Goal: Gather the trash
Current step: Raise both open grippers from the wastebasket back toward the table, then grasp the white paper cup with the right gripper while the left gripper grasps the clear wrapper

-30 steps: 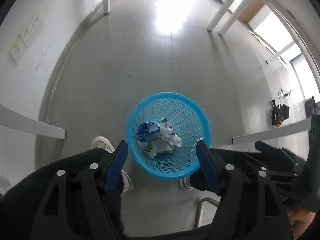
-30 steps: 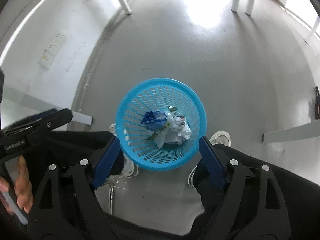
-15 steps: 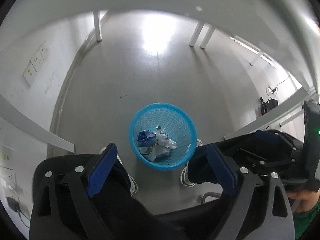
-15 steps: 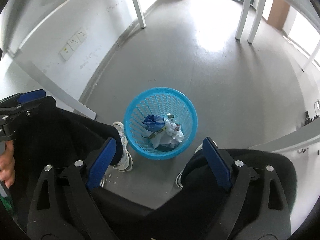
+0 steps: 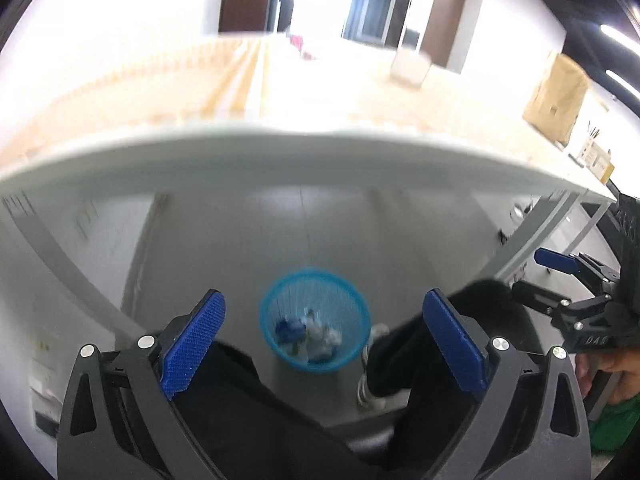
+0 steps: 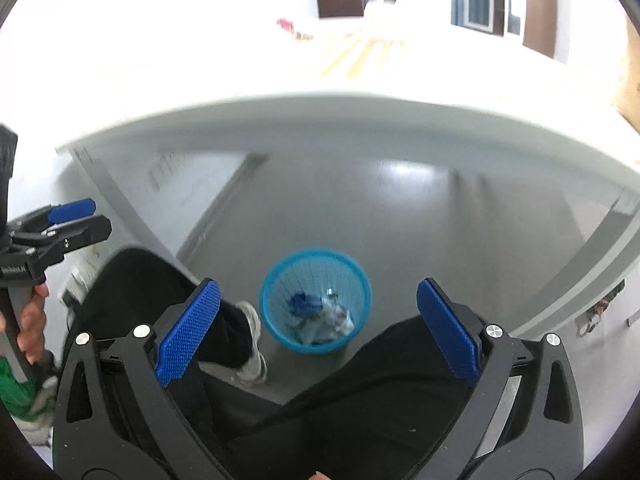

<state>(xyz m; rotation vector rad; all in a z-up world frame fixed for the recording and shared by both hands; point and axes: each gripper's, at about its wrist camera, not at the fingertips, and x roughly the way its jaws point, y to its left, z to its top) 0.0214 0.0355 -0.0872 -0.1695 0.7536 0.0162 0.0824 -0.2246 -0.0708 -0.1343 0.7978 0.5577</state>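
Trash (image 5: 310, 330), crumpled paper and blue wrapper, lies in the blue mesh basket (image 5: 280, 344) at six o'clock below the table edge (image 5: 320, 160); I judge it light and crushable, best pinched by a fold, and my left gripper (image 5: 324, 338) and right gripper (image 6: 318, 330) gape wide, empty.

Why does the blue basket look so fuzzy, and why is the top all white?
Left wrist view: the blue basket is smeared by motion blur, while the fingers stay sharp. Right wrist view: the basket is blurred too, and the tabletop is washed out by glare.
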